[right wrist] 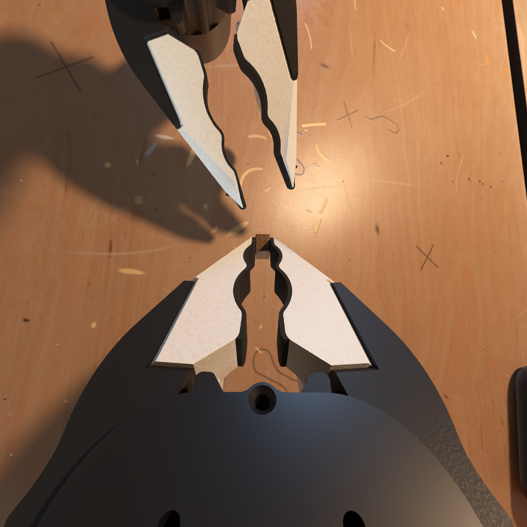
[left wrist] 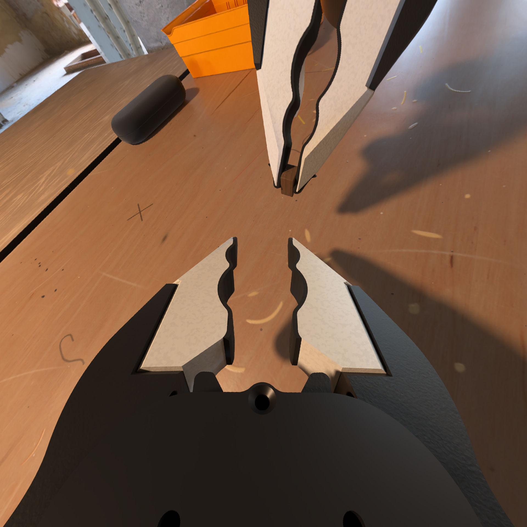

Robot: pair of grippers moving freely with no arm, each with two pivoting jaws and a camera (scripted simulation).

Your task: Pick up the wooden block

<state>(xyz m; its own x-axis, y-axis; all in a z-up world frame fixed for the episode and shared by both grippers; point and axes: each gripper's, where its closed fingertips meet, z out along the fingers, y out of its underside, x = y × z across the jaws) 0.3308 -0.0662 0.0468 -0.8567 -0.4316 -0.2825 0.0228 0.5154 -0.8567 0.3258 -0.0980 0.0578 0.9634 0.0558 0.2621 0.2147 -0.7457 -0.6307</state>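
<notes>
The wooden block (right wrist: 262,245) is a small brown cube pinched between the tips of my right gripper (right wrist: 261,240), which is shut on it at the tabletop. In the left wrist view the same block (left wrist: 287,182) shows between the right gripper's fingertips (left wrist: 286,186), which point down at the table ahead. My left gripper (left wrist: 261,239) is open and empty, a short way in front of the block. In the right wrist view the left gripper (right wrist: 266,196) faces mine, its tips apart and just beyond the block.
A black oblong case (left wrist: 148,109) lies at the left near a dark seam in the wooden table (left wrist: 85,256); its end shows in the right wrist view (right wrist: 517,405). An orange bin (left wrist: 212,37) stands at the back. Wood shavings and pencil marks dot the table.
</notes>
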